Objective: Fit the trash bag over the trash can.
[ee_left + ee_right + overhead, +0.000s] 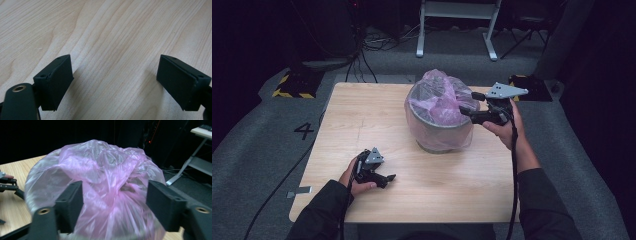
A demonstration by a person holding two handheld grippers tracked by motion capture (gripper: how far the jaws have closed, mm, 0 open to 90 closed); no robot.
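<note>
Currently, in the high view, we see the grey bin (439, 131) standing upright on the far right part of the wooden table (362, 125), with the pink plastic bag (443, 100) draped over its rim and bunched above the mouth. The right gripper (468, 104) sits at the bin's right side, level with the rim, with its jaws pointing left into the bunched film. The left gripper (389, 177) rests on the table near the front edge, well apart from the bin, so the right hand is clearly the nearer one.

Next, in the left gripper view, we see the left gripper's jaws standing apart over bare wood grain, with nothing between them.

Finally, in the right gripper view, we see the bag (105, 177) directly ahead of the right gripper (114, 206), with a gathered fold of film lying between the two jaws. The jaws stand apart; the picture is blurred, and we cannot tell whether either pad touches the film. We judge that the coming move turns on this alignment: the fold lies straight ahead, between the pads.
</note>
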